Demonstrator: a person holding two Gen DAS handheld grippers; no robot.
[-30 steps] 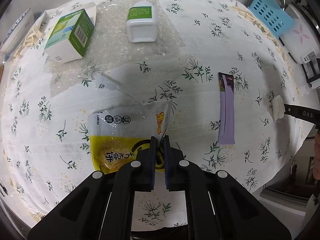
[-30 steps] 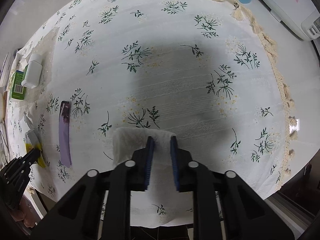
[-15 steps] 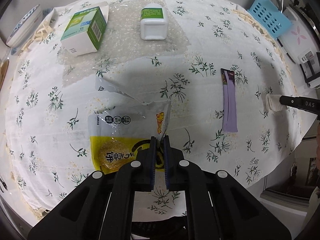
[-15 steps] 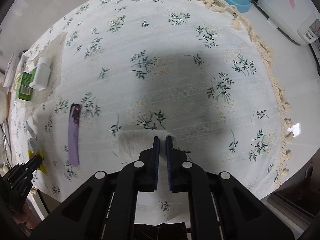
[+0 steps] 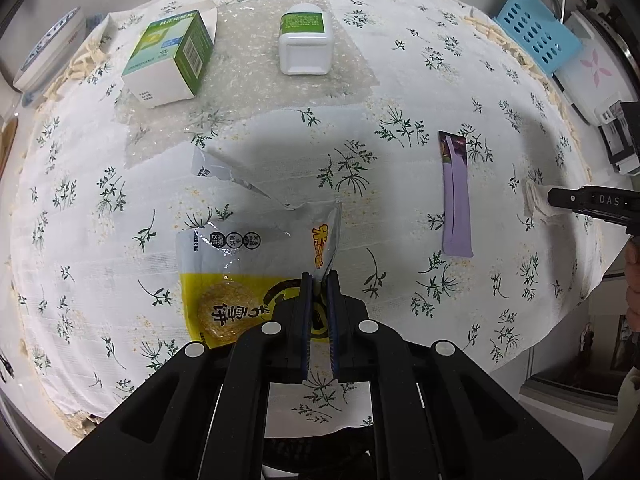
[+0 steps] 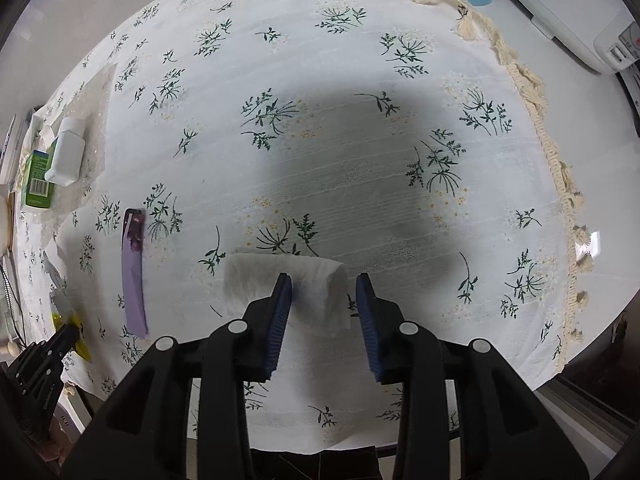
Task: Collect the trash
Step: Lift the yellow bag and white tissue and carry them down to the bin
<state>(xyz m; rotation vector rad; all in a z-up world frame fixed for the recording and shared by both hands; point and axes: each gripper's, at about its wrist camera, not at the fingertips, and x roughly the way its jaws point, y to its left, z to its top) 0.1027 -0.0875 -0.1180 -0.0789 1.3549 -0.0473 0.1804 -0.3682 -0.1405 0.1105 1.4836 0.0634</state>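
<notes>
My left gripper (image 5: 319, 280) sits at the lower centre of its view with the jaws pinched tight on the torn yellow-and-clear plastic snack wrapper (image 5: 240, 268), gripping a raised fold of it near its right edge; the rest of the wrapper spreads to the left over the white floral tablecloth (image 5: 360, 100). To the right of it lies a flat lilac sachet strip (image 5: 456, 196), well apart. At the upper left stands a green-and-white cardboard box (image 5: 170, 64), and at the upper centre a white plastic bottle with a green label (image 5: 306, 42).

My right gripper (image 6: 324, 280) has just been opening: its jaws now stand partly apart, with the crumpled white paper tissue (image 6: 288, 284) lying on the cloth between and to the left of them. The left pad touches the tissue; the right pad is clear of it, so I have no grip there.
</notes>
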